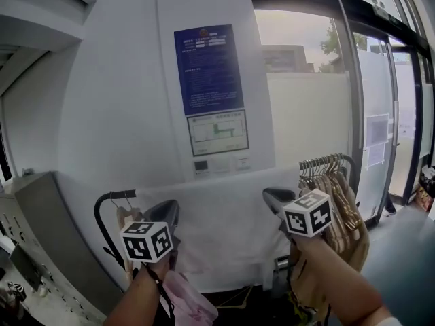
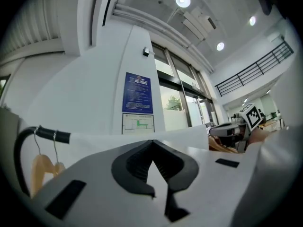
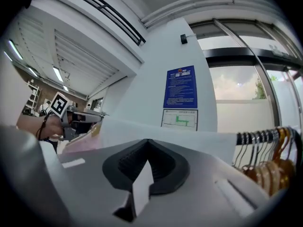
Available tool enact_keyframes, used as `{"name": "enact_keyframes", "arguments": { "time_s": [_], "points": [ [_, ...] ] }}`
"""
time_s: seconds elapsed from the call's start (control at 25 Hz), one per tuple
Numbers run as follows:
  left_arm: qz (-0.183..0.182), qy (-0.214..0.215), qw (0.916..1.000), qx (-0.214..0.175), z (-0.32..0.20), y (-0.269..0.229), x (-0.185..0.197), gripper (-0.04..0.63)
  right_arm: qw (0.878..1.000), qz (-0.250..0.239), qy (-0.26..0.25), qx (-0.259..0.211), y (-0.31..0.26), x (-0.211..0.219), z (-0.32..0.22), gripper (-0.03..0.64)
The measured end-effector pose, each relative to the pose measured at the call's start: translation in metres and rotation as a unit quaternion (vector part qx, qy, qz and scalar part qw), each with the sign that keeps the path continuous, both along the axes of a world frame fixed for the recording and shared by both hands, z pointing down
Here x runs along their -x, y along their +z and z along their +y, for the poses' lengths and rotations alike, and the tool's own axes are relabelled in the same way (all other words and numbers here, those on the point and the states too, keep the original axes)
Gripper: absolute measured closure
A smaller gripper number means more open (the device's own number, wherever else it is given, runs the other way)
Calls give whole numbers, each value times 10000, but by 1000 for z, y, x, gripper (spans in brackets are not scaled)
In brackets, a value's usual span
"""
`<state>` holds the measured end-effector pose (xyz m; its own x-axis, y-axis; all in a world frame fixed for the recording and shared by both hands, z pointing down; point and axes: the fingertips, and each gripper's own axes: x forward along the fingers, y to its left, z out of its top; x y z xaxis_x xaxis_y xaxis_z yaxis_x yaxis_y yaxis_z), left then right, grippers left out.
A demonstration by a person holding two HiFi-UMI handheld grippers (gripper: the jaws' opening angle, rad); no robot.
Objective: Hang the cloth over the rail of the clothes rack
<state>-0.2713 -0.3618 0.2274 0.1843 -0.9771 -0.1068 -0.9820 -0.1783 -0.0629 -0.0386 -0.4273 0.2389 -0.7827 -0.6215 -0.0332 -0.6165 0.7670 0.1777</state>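
Pinching the white cloth (image 1: 224,229) on both sides: left gripper (image 2: 153,155) jaws pressed together on a sliver of it, right gripper (image 3: 148,150) clamped on a folded strip. Cloth spans lower centre of the head view between the two grippers, top edge level with the black rail (image 1: 109,196), sheet hanging down in front of the white wall (image 1: 122,114). One wooden hanger (image 1: 126,217) on the rail lower left, packed bunch of hangers (image 1: 338,192) at right. Blue notice (image 1: 209,66) on the wall above. Pink fabric (image 1: 195,305) at bottom edge.
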Motion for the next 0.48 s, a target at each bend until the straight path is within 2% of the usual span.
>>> {"name": "enact_keyframes", "arguments": {
  "time_s": [0.12,0.24,0.48],
  "points": [
    [192,368,9991,67,4,24,-39,589,9994,-130,-315,88,22,30,25,615],
    [254,563,9980,157,3,44,-66,589,9977,-258,-573,237,38,57,42,615],
    [178,606,9978,191,1,62,-83,589,9959,-354,-710,444,56,79,50,615]
  ]
}}
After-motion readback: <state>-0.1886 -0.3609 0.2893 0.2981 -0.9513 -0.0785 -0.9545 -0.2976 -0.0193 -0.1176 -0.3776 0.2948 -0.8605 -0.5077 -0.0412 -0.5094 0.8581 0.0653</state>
